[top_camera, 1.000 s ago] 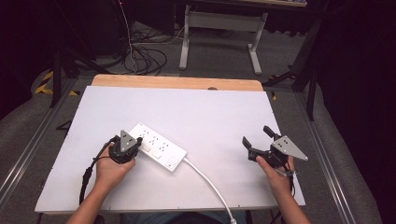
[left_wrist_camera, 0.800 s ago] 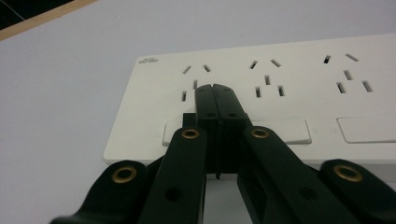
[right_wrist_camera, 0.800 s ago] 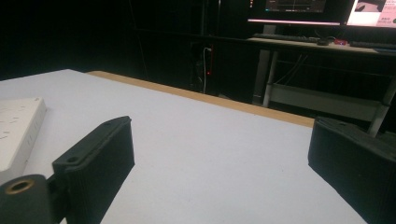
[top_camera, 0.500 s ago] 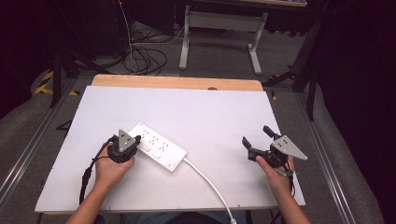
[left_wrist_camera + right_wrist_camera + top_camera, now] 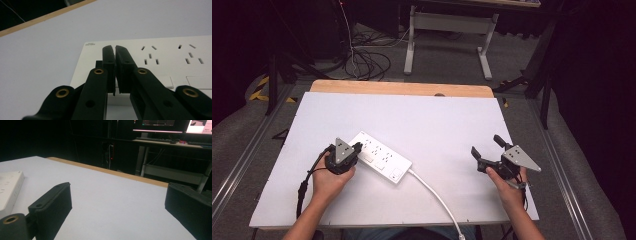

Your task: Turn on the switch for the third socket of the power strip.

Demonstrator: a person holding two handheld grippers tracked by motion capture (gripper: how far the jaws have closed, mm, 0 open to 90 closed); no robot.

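A white power strip lies slantwise on the white table, and its white cable runs off toward the near edge. My left gripper rests its tips on the strip's left end. In the left gripper view that gripper is shut to a hairline slit that has just been opening, with nothing between the jaws, above the strip. My right gripper is held near the table's right side, away from the strip. There it stands wide open and empty.
A wooden strip borders the table's far edge. Beyond it lie loose cables on the floor and a desk frame. Lit monitors sit on a desk in the dark background.
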